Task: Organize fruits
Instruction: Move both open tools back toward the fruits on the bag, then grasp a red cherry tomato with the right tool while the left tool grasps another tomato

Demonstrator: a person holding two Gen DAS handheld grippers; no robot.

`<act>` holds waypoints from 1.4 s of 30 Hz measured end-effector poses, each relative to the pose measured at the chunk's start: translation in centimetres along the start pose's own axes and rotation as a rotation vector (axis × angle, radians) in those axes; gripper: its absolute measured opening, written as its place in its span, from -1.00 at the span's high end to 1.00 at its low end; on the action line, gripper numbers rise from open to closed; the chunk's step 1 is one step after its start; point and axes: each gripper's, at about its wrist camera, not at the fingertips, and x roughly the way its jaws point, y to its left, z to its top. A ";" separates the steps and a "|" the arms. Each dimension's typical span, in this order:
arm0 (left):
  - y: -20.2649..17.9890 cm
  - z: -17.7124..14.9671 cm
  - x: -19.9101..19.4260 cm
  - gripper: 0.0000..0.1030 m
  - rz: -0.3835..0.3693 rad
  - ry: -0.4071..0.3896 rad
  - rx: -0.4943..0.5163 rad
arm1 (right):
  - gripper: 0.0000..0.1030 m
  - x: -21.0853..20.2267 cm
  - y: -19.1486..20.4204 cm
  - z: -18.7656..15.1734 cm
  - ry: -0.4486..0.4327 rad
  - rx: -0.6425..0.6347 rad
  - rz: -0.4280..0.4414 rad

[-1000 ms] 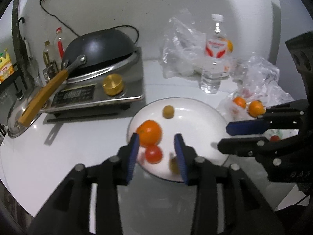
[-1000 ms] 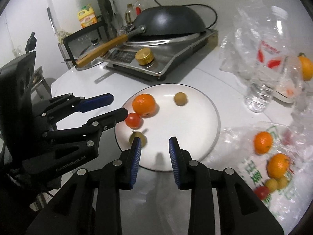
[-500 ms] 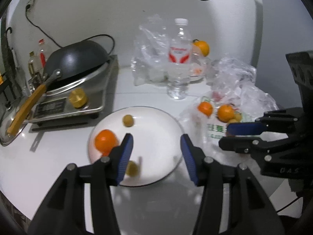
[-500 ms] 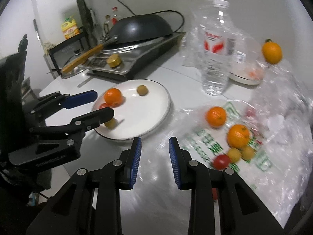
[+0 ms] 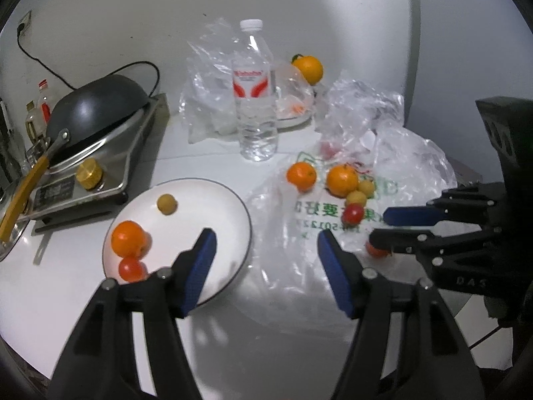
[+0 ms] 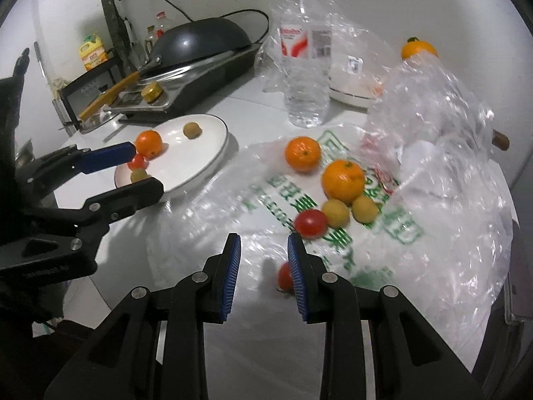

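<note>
Compared with 1 second ago, the left gripper [image 5: 263,266] stands much wider and has shifted from the round white plate [image 5: 233,200] toward the printed clear plastic bag [image 5: 299,266]. The right gripper [image 6: 261,266], moderately parted and empty, now hovers over the bag beside a small red tomato [image 6: 284,276]. 2 oranges, 2 yellow fruits and another tomato [image 6: 310,222] lie just ahead. The clear water bottle [image 6: 304,66] stands behind them.

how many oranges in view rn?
4. One on the white plate at; two on the printed plastic bag at and; one at the back behind the clear bags. More may be hidden under plastic.
</note>
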 end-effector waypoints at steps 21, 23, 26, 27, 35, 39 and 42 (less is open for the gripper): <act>-4.2 0.6 1.5 -0.25 0.010 0.057 0.104 | 0.42 2.2 -3.0 -2.3 0.035 0.008 0.039; -4.3 0.7 1.7 -0.26 0.015 0.065 0.111 | 0.43 2.2 -3.2 -2.2 0.032 0.009 0.051; -4.6 0.9 2.5 -0.26 0.015 0.080 0.114 | 0.43 1.7 -3.7 -2.0 0.016 0.015 0.065; -4.7 1.0 2.7 -0.25 0.012 0.084 0.114 | 0.43 1.5 -3.9 -1.9 0.010 0.020 0.069; -6.6 1.7 5.2 -0.25 -0.035 0.116 0.157 | 0.43 -0.2 -6.1 -0.7 -0.049 0.055 0.060; -7.7 2.3 6.7 -0.23 -0.066 0.132 0.186 | 0.43 -1.2 -7.6 -0.2 -0.087 0.083 0.050; -8.3 2.5 7.8 0.05 -0.096 0.153 0.196 | 0.43 -1.4 -8.6 0.0 -0.100 0.101 0.049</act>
